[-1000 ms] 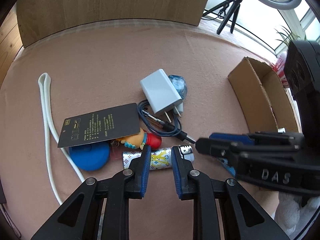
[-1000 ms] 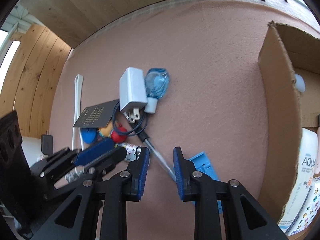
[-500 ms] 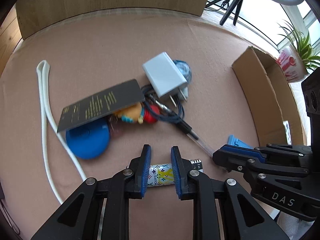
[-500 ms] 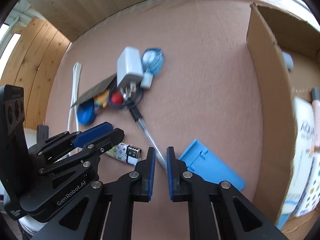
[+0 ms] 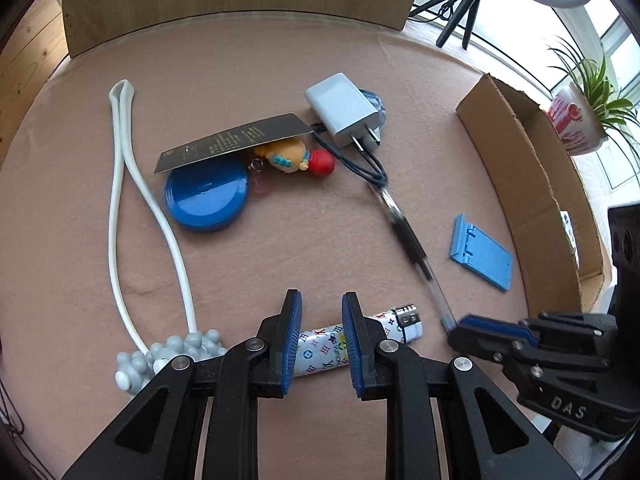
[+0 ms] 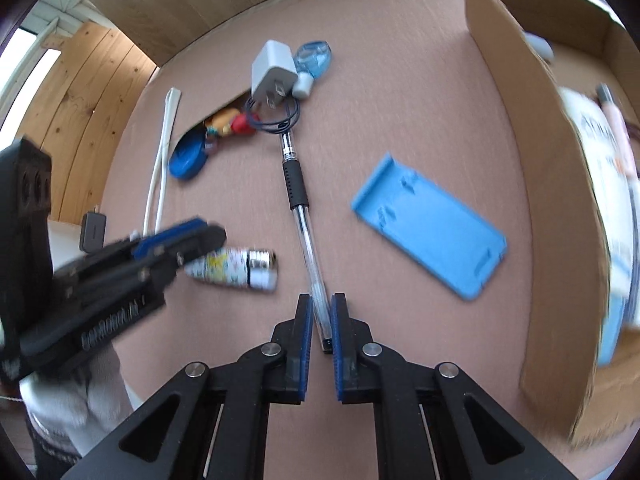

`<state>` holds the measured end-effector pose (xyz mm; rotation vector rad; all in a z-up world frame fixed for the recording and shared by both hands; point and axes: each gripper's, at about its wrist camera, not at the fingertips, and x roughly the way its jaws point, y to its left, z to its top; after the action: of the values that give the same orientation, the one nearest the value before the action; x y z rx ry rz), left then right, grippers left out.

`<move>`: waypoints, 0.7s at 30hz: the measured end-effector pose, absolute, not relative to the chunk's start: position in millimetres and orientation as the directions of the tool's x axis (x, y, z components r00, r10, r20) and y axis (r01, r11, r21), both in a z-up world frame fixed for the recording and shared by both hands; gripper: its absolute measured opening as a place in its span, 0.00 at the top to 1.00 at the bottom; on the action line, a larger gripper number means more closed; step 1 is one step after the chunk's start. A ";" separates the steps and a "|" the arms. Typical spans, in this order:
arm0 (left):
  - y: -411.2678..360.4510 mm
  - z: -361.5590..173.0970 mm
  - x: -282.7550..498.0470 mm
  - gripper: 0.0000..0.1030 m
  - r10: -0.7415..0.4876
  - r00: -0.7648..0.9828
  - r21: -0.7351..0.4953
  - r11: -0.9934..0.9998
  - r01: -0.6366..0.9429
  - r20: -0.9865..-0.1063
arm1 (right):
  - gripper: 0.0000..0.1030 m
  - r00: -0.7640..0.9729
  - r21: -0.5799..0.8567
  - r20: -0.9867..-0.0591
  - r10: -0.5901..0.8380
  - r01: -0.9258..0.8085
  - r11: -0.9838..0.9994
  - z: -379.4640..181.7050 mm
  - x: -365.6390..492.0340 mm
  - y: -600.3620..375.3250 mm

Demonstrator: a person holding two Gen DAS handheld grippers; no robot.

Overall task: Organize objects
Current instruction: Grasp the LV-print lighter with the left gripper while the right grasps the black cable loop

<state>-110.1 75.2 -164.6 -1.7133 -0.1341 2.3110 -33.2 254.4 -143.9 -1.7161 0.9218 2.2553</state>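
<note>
In the left wrist view the sorting looks only begun: most things lie loose on the pink felt tabletop (image 5: 280, 64), and the cardboard box (image 5: 532, 168) at its right edge shows little of its inside from here. The left gripper (image 5: 320, 334) straddles one patterned lighter (image 5: 356, 338) near the front edge, its jaws narrowly apart with the lighter crossing between the pads; whether they pinch it or only flank it I cannot tell. Counted on the felt: one white charger (image 5: 340, 114), one dark blue cord (image 5: 360, 164) looped below it, one black card (image 5: 236, 142) resting over one blue round case (image 5: 206, 196), one small toy figure (image 5: 298, 158), one pen (image 5: 412, 240), one blue phone stand (image 5: 480, 254), and one white massage stick (image 5: 152, 216) along the left side. The right gripper (image 5: 460, 326) sits at the pen's near end. In the right wrist view that gripper (image 6: 320, 320) has its jaws nearly together, clamped on the rear tip of the pen (image 6: 298, 200), whose body still lies on the felt pointing toward the far edge. The box (image 6: 516, 160) at the right edge already holds a few things, among them a white tube, too blurred to count. So I judge that some items are packed, the pen and lighter are in hand, and about seven more wait.
</note>
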 end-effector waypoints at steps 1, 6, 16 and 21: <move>74.7 -164.6 -111.0 0.78 0.263 -0.271 -0.229 -0.962 -0.150 -0.926 | 0.92 -0.325 0.367 -0.918 -0.227 -0.476 -0.800 -143.7 -30.2 252.2; 77.7 -166.0 -109.7 0.78 0.279 -0.249 -0.244 -0.956 -0.163 -0.927 | 0.92 -0.313 0.356 -0.923 -0.223 -0.477 -0.804 -142.7 -17.2 247.1; 94.0 -166.2 -79.5 0.77 0.300 -0.178 -0.248 -0.932 -0.265 -0.937 | 0.92 -0.285 0.345 -0.930 -0.234 -0.453 -0.822 -142.1 -4.5 239.5; 98.3 -161.9 -64.6 0.61 0.312 -0.168 -0.254 -0.921 -0.294 -0.935 | 0.83 -0.321 0.328 -0.929 -0.184 -0.486 -0.810 -133.6 -5.0 250.7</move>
<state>-64.6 98.3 -161.9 -1.7177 -0.0201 2.1381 -5.0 250.7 -133.6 -1.6968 0.8628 2.2430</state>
